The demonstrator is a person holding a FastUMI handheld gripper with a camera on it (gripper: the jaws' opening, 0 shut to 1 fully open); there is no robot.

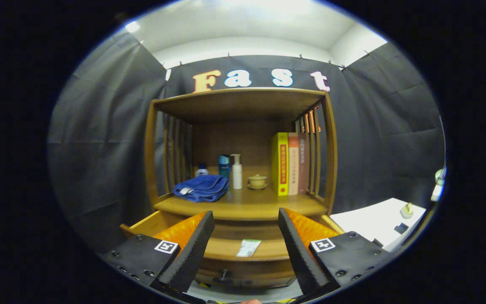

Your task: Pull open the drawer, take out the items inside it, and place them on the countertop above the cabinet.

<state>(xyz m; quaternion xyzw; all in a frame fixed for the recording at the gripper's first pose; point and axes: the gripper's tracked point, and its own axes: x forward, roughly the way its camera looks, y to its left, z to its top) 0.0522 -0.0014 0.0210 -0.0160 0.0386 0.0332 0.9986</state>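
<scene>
Jaws apart over open drawer [230, 249]

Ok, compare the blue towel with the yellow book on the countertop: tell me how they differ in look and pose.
The blue towel lies folded in a soft, low heap; the yellow book stands upright, rigid and tall. The towel sits to one side beside the bottles; the book stands at the other side against more books by the slatted wall. Both rest on the countertop, beyond the open gripper.

Three upright books [290, 164] stand near a small lidded cup [257, 181] and a white pump bottle [236, 171] (all well apart from the white table [373, 221]).
</scene>
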